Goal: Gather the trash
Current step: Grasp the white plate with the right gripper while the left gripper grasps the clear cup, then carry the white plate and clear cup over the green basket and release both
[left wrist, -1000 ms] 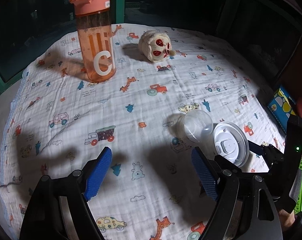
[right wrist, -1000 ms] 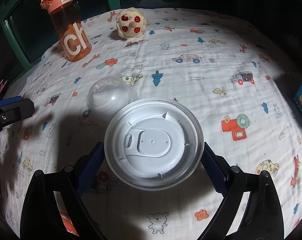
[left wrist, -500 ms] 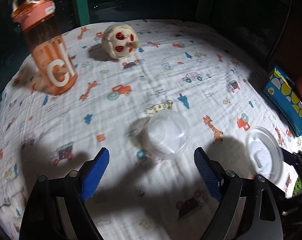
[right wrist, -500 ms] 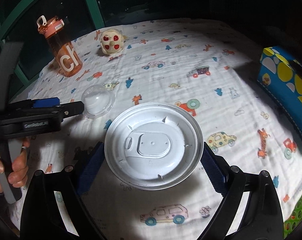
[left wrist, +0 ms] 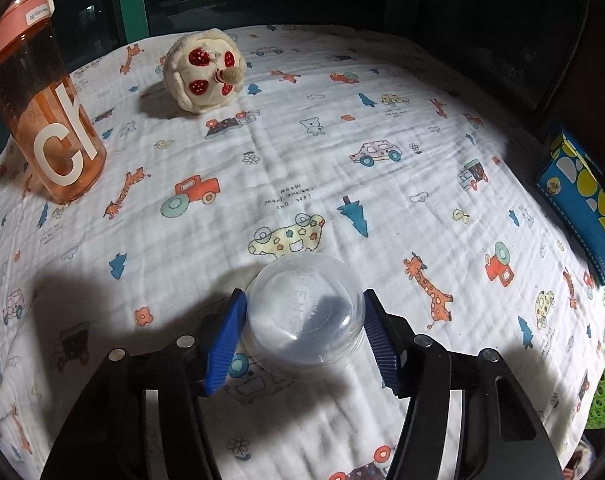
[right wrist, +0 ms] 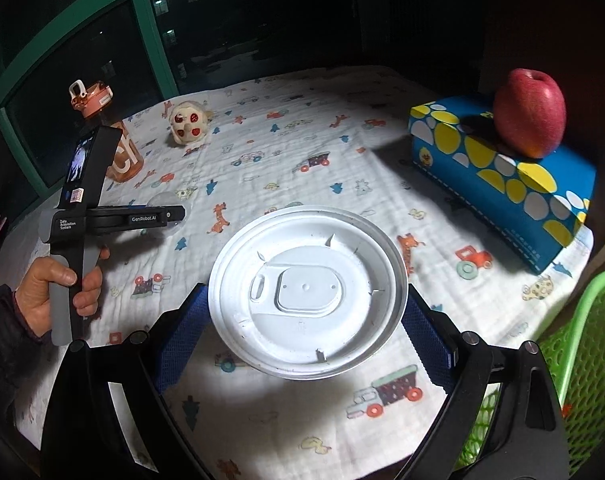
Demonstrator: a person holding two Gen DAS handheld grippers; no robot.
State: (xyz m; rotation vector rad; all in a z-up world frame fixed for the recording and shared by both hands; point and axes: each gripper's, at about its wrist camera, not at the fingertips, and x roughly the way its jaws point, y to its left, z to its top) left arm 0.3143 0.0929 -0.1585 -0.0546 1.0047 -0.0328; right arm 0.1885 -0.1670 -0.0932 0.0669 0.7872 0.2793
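Observation:
A clear plastic dome lid [left wrist: 304, 316] lies on the patterned cloth between the blue pads of my left gripper [left wrist: 302, 334]. The pads stand at its two sides, touching or nearly touching it. In the right wrist view the left gripper [right wrist: 174, 214] hides most of the dome [right wrist: 160, 200]. My right gripper [right wrist: 302, 320] is shut on a white round cup lid [right wrist: 306, 290] and holds it flat above the cloth, near the green basket [right wrist: 582, 344].
An orange water bottle [left wrist: 42, 108] stands at the back left, with a plush toy [left wrist: 204, 70] beside it. A blue tissue box [right wrist: 502, 176] with a red apple [right wrist: 528, 114] on top sits at the right. The cloth-covered table [left wrist: 342, 160] ends near the windows.
My left gripper moved forward and narrowed around the clear dome. My right gripper carried the white lid up and to the right, toward the green basket.

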